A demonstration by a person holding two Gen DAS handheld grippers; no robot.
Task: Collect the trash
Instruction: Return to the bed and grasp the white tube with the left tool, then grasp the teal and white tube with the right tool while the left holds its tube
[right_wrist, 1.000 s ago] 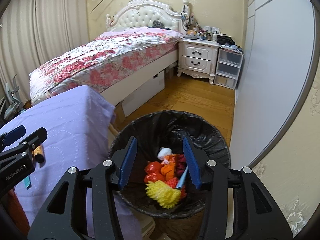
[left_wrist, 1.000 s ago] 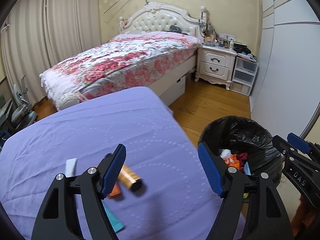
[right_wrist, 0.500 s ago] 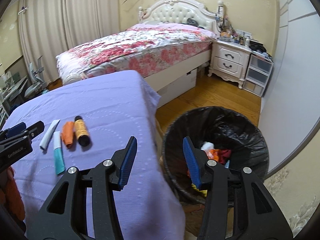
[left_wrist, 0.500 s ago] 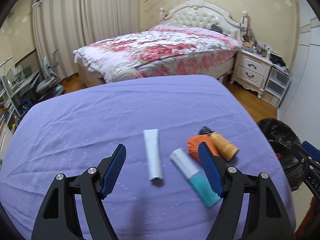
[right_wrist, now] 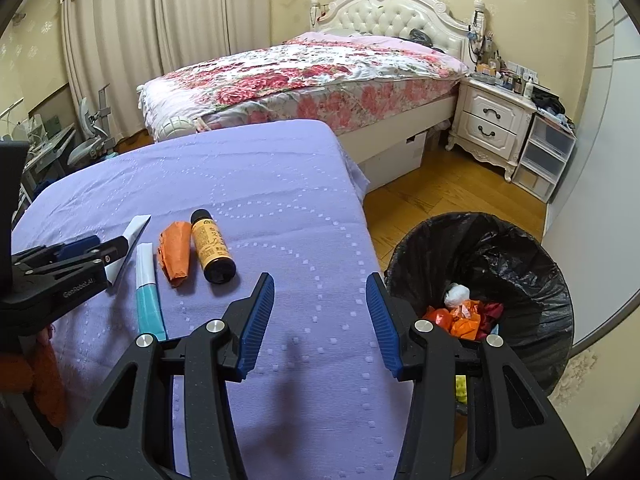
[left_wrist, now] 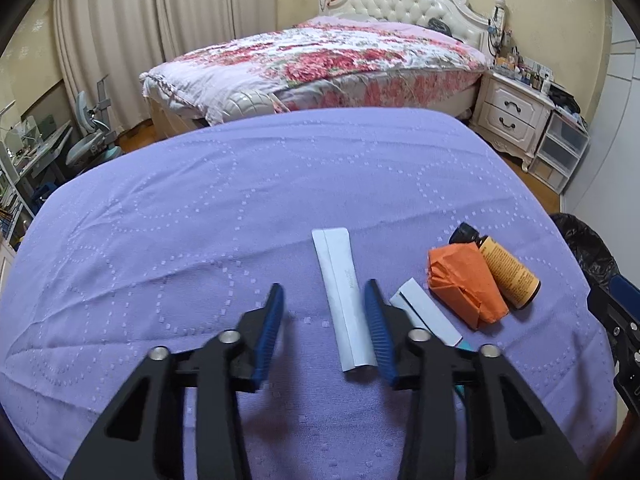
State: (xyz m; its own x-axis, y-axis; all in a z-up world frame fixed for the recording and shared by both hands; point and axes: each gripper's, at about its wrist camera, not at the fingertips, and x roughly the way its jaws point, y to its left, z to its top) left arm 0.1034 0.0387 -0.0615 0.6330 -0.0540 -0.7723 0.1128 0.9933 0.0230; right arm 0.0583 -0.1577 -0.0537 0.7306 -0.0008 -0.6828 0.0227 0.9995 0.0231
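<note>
My left claw (left_wrist: 324, 320), jaws just narrowing but not gripping, straddles the white tube (left_wrist: 344, 292) lying flat on the purple cloth (left_wrist: 200, 220); looks light, squashy, so pinch mid-body.

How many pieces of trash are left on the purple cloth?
4, in a row: white wrapper leftmost, teal-and-white tube, orange crumpled paper, amber bottle rightmost.

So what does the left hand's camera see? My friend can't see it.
The left gripper hovers over a white tube on a purple tablecloth, jaws just closing, not pinching yet. Beside it lie a teal tube, orange wrapper and orange bottle.
</note>
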